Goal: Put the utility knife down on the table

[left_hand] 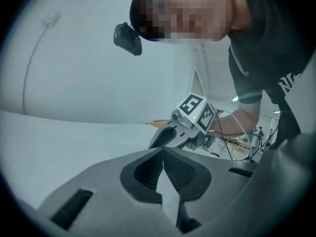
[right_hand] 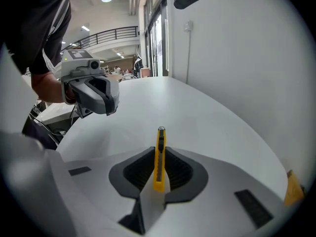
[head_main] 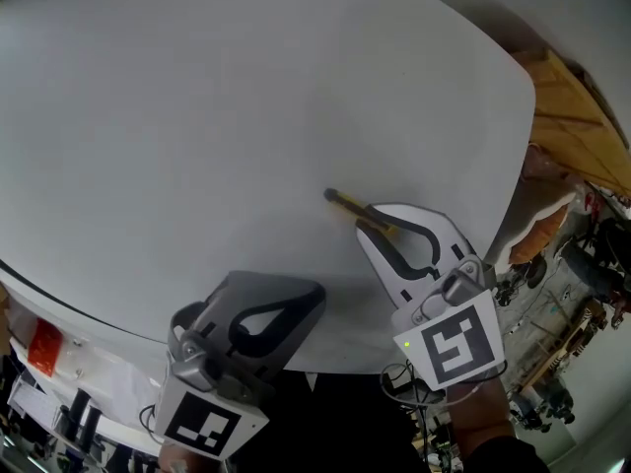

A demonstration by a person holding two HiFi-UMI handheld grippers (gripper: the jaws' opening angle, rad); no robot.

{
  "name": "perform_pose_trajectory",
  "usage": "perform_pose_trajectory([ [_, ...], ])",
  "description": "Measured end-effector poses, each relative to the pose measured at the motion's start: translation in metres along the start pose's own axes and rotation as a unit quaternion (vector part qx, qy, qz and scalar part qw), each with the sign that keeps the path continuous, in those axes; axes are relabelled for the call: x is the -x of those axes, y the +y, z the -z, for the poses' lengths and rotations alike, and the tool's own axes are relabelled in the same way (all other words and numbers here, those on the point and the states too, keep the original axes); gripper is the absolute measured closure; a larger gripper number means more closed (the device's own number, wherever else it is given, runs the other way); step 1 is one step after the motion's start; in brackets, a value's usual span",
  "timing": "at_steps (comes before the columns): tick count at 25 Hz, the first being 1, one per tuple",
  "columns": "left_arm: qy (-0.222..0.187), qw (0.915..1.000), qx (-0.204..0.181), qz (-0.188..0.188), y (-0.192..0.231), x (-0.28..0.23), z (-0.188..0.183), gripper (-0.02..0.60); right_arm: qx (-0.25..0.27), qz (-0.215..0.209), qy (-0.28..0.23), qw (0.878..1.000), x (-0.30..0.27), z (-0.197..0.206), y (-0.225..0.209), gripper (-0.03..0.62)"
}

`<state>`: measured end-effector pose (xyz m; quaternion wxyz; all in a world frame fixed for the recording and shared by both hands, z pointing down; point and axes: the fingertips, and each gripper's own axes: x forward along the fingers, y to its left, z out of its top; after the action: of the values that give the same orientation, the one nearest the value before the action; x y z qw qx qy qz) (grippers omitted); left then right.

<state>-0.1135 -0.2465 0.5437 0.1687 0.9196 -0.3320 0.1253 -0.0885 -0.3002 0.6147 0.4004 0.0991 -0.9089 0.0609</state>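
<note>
A yellow utility knife (head_main: 351,206) with a dark tip is clamped edge-up between the jaws of my right gripper (head_main: 381,229), which is shut on its rear half. The knife (right_hand: 159,156) sticks forward out of the right gripper (right_hand: 158,158) over the white round table (head_main: 197,116). Whether its tip touches the surface I cannot tell. My left gripper (head_main: 312,301) hovers at the table's near edge, left of the right one, shut with nothing between its jaws. In the left gripper view its jaws (left_hand: 163,157) meet, and the right gripper (left_hand: 168,135) shows beyond them.
Wooden boards (head_main: 577,116) and clutter lie past the table's right edge. An orange item (head_main: 44,348) and cables sit below the near left rim. A plain wall (right_hand: 237,48) stands behind the table. The person's arm (left_hand: 247,115) holds the right gripper.
</note>
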Motion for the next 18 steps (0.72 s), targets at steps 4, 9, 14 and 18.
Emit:
perform_pose_trajectory([
  [4,0.000,1.0000,-0.004,-0.001,0.0027,0.0014,-0.0018,0.577,0.003,-0.009,0.014,1.000,-0.0038,0.0015,0.0024,0.540],
  [9,0.003,1.0000,-0.004,0.000,0.0025,0.0006,0.0016,0.577,0.011,-0.007,0.028,1.000,-0.0073,0.0069,0.0010,0.540],
  [14,-0.002,1.0000,-0.005,0.002,0.0034,0.0001,-0.0005,0.577,0.013,-0.012,0.035,0.999,-0.0108,0.0083,0.0012,0.540],
  [18,0.001,1.0000,-0.008,0.003,0.0032,-0.0014,0.0001,0.576,0.018,-0.012,0.043,0.999,-0.0105,0.0090,0.0003,0.540],
])
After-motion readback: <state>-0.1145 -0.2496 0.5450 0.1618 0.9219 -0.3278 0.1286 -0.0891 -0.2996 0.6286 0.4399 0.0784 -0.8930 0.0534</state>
